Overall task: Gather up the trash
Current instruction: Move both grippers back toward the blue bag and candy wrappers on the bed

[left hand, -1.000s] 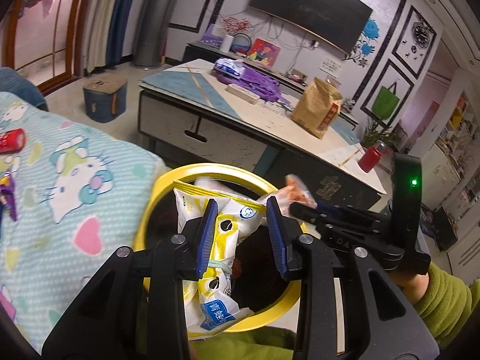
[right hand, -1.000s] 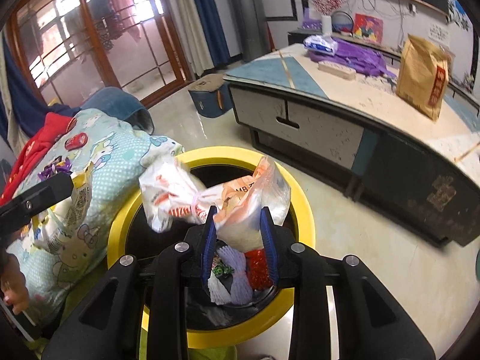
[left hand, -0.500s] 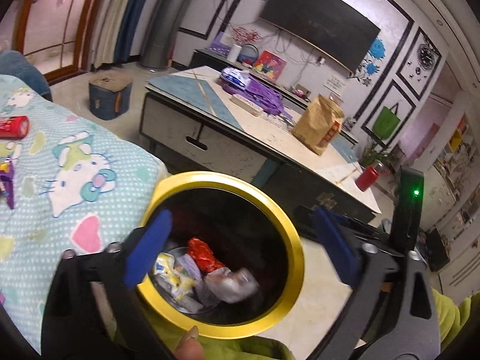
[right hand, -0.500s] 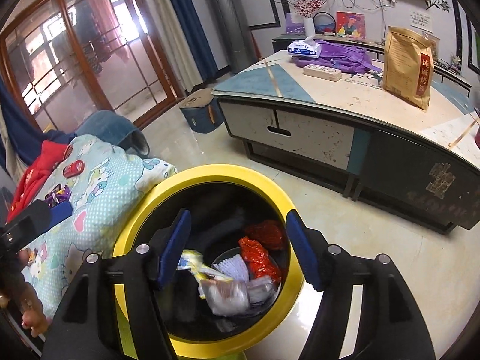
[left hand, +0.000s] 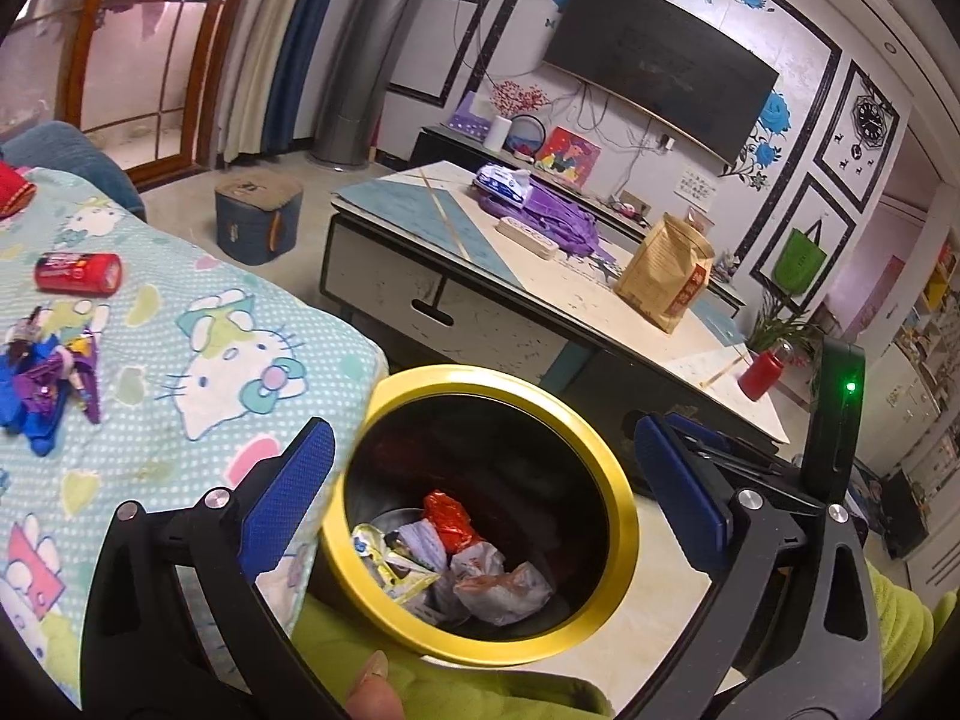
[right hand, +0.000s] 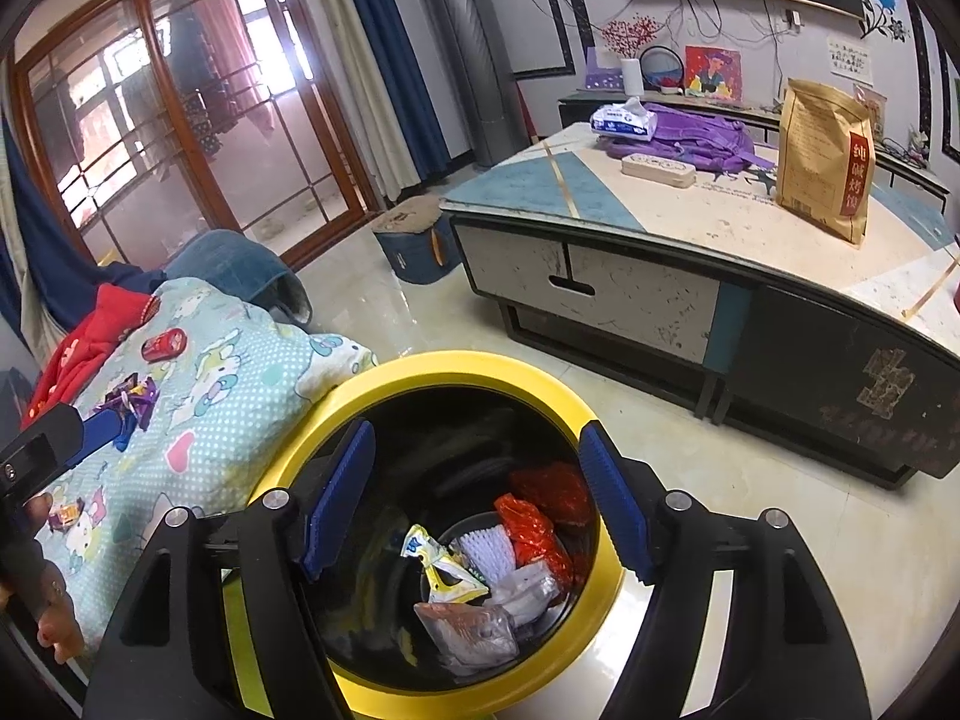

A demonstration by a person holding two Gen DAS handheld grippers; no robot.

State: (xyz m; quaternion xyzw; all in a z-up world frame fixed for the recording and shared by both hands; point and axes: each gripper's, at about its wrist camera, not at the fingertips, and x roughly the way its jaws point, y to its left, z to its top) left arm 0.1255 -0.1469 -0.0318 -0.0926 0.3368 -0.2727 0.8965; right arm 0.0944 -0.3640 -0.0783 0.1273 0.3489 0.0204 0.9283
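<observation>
A round bin with a yellow rim (left hand: 612, 480) (right hand: 432, 369) stands on the floor beside the bed. Several wrappers (left hand: 456, 564) (right hand: 480, 576) lie at its bottom, among them a yellow-white one (right hand: 444, 570) and a clear bag (right hand: 468, 630). My left gripper (left hand: 480, 480) is open and empty above the bin. My right gripper (right hand: 474, 498) is open and empty above the bin's mouth. On the Hello Kitty blanket (left hand: 198, 360) lie a small red can (left hand: 78, 273) (right hand: 163, 345) and purple-blue wrappers (left hand: 48, 378) (right hand: 129, 399).
A low coffee table (left hand: 540, 276) (right hand: 690, 252) stands beyond the bin with a brown paper bag (right hand: 825, 162), a purple bag (right hand: 690, 138) and a tissue pack. A blue stool (left hand: 258, 219) sits on the floor. Red clothing (right hand: 90, 336) lies on the bed.
Both grippers opened and let go of their wrappers, which dropped into the bin. Both grippers have risen and drawn back slightly.
</observation>
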